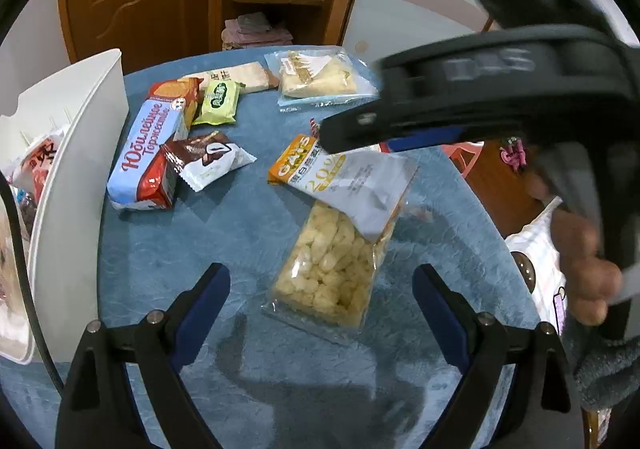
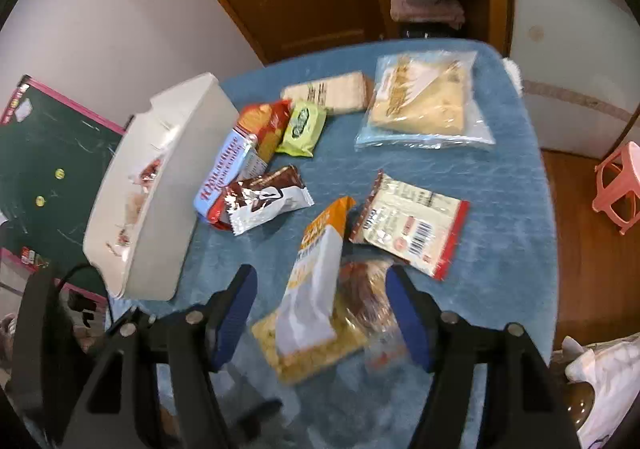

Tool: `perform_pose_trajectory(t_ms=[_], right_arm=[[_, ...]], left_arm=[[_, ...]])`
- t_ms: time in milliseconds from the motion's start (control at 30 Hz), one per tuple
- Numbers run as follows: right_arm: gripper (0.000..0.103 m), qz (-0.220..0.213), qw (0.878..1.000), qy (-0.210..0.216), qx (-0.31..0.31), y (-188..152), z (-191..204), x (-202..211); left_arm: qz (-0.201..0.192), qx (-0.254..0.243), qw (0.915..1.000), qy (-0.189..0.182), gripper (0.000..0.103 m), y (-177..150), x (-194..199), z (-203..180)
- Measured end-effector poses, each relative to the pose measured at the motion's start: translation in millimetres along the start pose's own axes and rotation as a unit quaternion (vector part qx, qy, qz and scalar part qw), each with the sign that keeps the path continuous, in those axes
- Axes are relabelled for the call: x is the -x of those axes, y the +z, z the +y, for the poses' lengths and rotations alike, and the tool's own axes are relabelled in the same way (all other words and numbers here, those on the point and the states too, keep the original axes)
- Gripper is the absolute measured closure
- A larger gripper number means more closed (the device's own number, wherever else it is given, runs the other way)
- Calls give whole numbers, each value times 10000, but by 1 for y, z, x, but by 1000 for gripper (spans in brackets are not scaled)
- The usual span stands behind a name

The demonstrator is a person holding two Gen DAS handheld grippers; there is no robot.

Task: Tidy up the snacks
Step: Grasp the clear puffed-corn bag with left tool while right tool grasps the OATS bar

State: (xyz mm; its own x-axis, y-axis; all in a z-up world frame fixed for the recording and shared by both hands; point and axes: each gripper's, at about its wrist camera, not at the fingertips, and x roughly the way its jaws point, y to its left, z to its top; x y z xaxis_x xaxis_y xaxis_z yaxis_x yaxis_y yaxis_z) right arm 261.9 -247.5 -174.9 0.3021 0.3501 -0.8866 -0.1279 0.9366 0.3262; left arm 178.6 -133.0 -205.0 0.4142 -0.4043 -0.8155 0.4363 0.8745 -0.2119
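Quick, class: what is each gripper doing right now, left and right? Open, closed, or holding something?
Left gripper: open, empty, above the clear bag of puffed snacks.
Right gripper: open, straddling the oats packet, not gripping it.

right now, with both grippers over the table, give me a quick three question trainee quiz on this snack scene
1. True or false: the white bin stands on the blue tablecloth and already holds some snacks.
2. Which packet lies partly on top of the clear bag of puffed corn snacks?
A. the green wafer packet
B. the orange and white oats packet
C. the blue and red biscuit pack
3. Fill in: the left gripper has its fingers ____, with nothing pressed between them.

Key: 1 true; 2 B; 3 open
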Motion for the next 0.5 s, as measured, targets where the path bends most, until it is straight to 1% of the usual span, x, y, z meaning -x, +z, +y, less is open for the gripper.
perform_pose_trajectory(t_ms=[67, 133, 167, 200, 267, 300, 333, 400, 500], right_arm=[[43, 188, 9998, -68, 26, 5, 1, -13], [52, 404, 9991, -116, 41, 8, 2, -27], [60, 500, 9987, -129, 49, 9, 2, -34], [66, 595, 9982, -83, 37, 11, 1, -40], [72, 723, 9974, 70, 2, 12, 0, -47], [78, 745, 9971, 160, -29, 12, -1, -48], [79, 760, 9967, 274, -79, 13, -2, -49], [83, 714, 9967, 354, -152, 14, -5, -47], [85, 596, 9965, 528, -263, 13, -12, -41]], left_arm=[[10, 32, 10000, -44, 11, -1, -1, 2], [-3, 38, 10000, -75, 11, -2, -1, 4], [-12, 37, 10000, -88, 11, -2, -1, 4], [-16, 37, 9999, -105, 11, -2, -1, 4], [-10, 36, 9999, -135, 11, -2, -2, 5], [-5, 34, 9999, -148, 11, -2, -3, 4], [2, 31, 9999, -166, 11, -3, -4, 4], [22, 13, 9998, -190, 11, -3, -7, 4], [98, -82, 9996, -239, 11, -1, -15, 3]])
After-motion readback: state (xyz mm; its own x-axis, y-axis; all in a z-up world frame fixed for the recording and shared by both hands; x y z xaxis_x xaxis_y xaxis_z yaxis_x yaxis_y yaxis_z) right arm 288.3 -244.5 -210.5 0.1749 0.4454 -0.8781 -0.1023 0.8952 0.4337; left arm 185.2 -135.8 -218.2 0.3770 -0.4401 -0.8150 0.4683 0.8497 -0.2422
